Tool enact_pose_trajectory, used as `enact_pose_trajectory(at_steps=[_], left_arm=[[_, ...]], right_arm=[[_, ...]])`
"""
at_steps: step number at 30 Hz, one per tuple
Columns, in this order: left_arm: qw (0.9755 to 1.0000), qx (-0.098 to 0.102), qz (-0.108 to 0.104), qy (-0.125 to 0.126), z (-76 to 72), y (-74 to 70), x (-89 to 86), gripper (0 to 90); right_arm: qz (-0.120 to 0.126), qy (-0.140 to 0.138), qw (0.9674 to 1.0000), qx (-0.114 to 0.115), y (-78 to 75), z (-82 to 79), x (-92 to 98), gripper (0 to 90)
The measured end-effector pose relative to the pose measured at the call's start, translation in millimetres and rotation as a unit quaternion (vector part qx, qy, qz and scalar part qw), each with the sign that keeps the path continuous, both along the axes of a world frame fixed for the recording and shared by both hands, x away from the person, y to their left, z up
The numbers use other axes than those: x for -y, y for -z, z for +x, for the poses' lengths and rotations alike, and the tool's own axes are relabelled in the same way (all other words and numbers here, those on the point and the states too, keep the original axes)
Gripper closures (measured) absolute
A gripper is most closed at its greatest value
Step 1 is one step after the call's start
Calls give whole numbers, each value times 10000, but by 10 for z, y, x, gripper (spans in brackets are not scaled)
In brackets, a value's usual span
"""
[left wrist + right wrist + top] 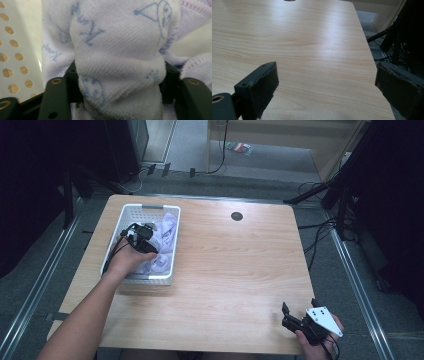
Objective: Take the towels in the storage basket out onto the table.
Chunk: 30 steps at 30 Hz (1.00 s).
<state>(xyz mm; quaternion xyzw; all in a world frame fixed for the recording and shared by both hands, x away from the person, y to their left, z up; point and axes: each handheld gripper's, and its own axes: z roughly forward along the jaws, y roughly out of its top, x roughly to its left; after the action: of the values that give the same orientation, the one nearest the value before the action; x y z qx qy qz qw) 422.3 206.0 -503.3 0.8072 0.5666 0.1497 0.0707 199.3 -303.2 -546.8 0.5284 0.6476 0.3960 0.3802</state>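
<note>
The left gripper [117, 82] pinches a towel [120, 50] inside the basket [116, 231], probably firmly; next, lift it. The right gripper [325, 87] rests with jaws apart.

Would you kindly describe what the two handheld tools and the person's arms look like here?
Both tools are black. The left tool has a pale patch on top and a dark cable trailing beside the wrist. The right tool carries a grey three-cornered plate with small dark dots; in its own view its two pads look blocky and slightly worn. The left forearm is bare, no sleeve visible.
</note>
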Motion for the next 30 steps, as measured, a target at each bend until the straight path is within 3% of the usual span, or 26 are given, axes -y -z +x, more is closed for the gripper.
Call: enact_pose_trajectory(at_steps=[8, 13, 19, 30], left_arm=[[9999, 13, -106, -34, 10, -43, -48, 542], [9991, 34, -407, -110, 5, -112, -129, 560], [9981, 107, -591, -114, -17, -186, -183, 564], [9969, 339, -713, -65, -107, -538, -271, 562]], right_arm=[[8, 5, 10000, 9, 0, -1, 2, 50], [-9, -3, 10000, 5, 0, 1, 3, 49], [-20, -2, 10000, -5, 0, 4, 3, 49], [-11, 17, 10000, -25, -1, 5, 3, 49]])
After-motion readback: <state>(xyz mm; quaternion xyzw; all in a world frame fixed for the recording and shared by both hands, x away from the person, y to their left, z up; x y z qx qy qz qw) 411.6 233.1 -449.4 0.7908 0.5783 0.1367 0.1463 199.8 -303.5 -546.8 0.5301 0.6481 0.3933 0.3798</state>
